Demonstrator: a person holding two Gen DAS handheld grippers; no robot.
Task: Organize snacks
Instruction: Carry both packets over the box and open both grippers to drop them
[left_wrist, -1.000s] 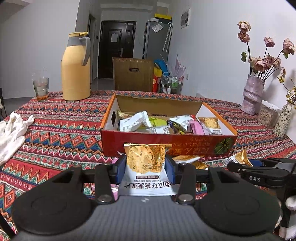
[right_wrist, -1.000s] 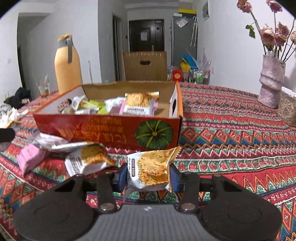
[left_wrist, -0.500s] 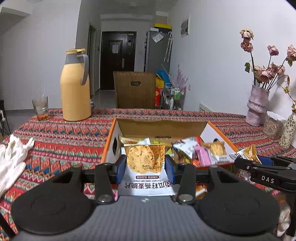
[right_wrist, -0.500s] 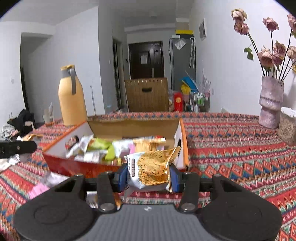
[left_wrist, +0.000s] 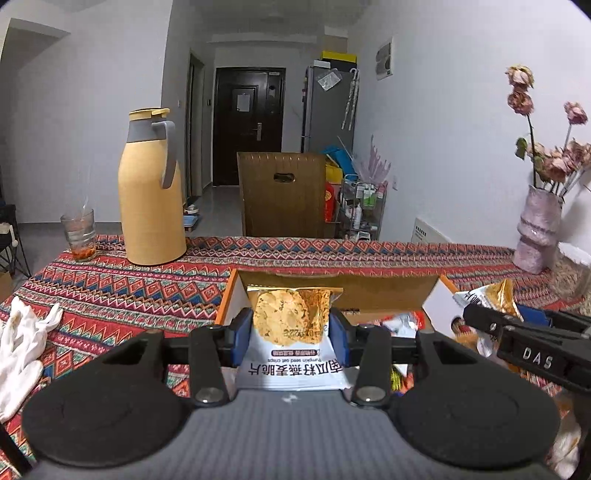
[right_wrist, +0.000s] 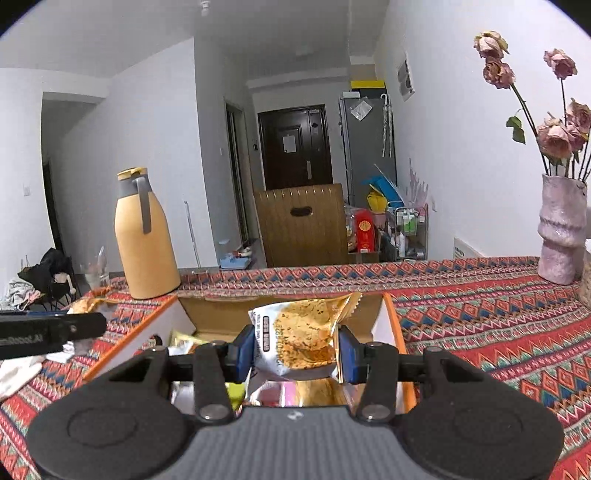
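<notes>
My left gripper (left_wrist: 291, 326) is shut on a white oat-crisp packet (left_wrist: 290, 339) and holds it over the near left part of the open cardboard snack box (left_wrist: 369, 288). My right gripper (right_wrist: 297, 347) is shut on a second crisp packet (right_wrist: 299, 332) and holds it above the same box (right_wrist: 389, 317). The right gripper with its packet also shows at the right of the left wrist view (left_wrist: 517, 343). Several snack packets lie in the box, mostly hidden behind the grippers.
A yellow thermos jug (left_wrist: 149, 195) and a glass (left_wrist: 79, 234) stand at the far left of the patterned tablecloth (left_wrist: 110, 288). A white cloth (left_wrist: 22, 339) lies at the left. A pink vase of dried flowers (right_wrist: 559, 232) stands far right. A wooden chair (left_wrist: 282, 195) is behind the table.
Both grippers have risen and moved forward with their packets, from in front of the box's red side to over its open top.
</notes>
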